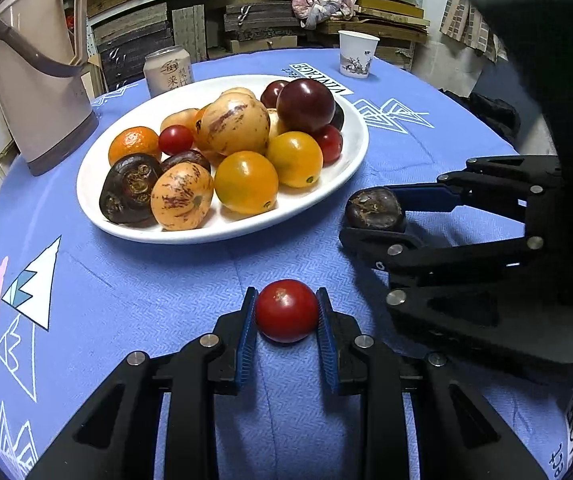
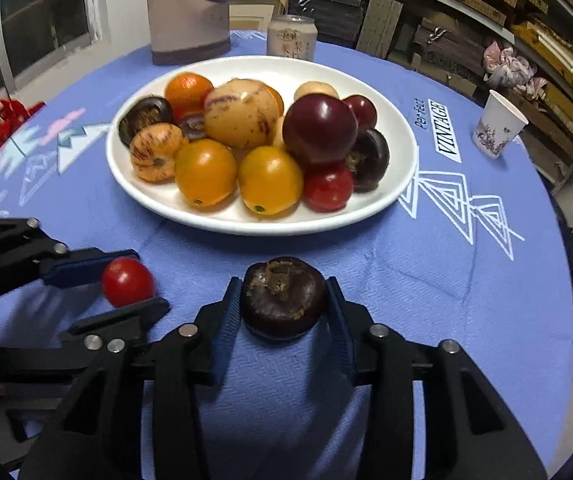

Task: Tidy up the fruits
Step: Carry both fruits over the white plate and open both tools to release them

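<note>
your left gripper (image 1: 286,312) pinches a small round red tomato (image 1: 286,310); your right gripper (image 2: 284,300) clamps a dark brown wrinkled fruit (image 2: 284,296), both near the white oval plate's (image 2: 402,136) front rim.

— Where's the left wrist view looking from?

— Low over the blue tablecloth (image 1: 134,280), forward along its own fingers, with the white plate (image 1: 350,160) close ahead, up and leftward.

— And the right wrist one?

— Same height, just beside it to the right, facing the plate (image 2: 134,184) nearly head-on.

— What's shared?

— The plate, the paper cup (image 1: 357,54) (image 2: 498,124), the can (image 1: 168,70) (image 2: 292,36); each view also catches the other's gripper at its edge.
</note>
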Motion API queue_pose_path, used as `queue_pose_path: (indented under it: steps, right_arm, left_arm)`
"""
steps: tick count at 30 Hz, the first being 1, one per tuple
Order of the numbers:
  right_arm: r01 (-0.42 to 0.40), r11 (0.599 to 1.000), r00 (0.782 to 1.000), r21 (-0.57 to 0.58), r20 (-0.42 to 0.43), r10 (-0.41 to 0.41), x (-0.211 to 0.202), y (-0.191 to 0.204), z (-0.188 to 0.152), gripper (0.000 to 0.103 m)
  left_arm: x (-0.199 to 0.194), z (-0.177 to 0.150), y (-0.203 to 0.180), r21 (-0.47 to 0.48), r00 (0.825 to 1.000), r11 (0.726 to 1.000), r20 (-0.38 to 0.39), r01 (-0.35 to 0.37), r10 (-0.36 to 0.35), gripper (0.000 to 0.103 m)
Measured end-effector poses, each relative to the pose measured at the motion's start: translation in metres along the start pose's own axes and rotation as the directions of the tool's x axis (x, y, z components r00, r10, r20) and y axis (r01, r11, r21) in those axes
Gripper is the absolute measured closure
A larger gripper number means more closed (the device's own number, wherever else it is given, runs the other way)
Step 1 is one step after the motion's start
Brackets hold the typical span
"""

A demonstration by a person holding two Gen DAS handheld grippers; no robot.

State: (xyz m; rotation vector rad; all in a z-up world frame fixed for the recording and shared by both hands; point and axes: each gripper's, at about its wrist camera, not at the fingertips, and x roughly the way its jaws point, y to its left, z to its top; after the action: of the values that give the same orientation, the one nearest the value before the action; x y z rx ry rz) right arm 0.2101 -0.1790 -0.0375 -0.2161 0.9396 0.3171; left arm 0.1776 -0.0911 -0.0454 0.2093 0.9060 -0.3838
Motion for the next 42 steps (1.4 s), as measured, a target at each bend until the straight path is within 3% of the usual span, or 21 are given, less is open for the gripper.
queue_pose_path:
  steps: [14, 21, 28, 42]
  right_arm:
    - [-0.139, 0.986, 0.987, 0.097, 0.096, 0.130, -0.032, -0.019, 0.006, 0.062]
    - [-0.158, 0.979, 0.976, 0.131, 0.172, 0.135, -0.043, -0.026, 0.013, 0.062]
    - [-0.136, 0.976, 0.975, 0.169, 0.197, 0.102, -0.049, -0.032, 0.018, 0.062]
    - [-0.151, 0.975, 0.955, 0.166, 0.278, 0.100, -0.028, -0.023, 0.087, 0.062]
  left_arm:
    - [-0.007, 0.003, 0.005, -0.017, 1.000, 1.000, 0.016, -0.005, 0.005, 0.074]
    - [-0.026, 0.019, 0.026, -0.079, 0.997, 0.997, 0.074, -0.026, 0.032, 0.074]
    - [-0.026, 0.045, 0.055, -0.165, 0.994, 0.985, 0.081, -0.059, 0.073, 0.074]
    - [0.004, 0.097, 0.099, -0.274, 0.989, 0.956, 0.078, -0.101, 0.126, 0.074]
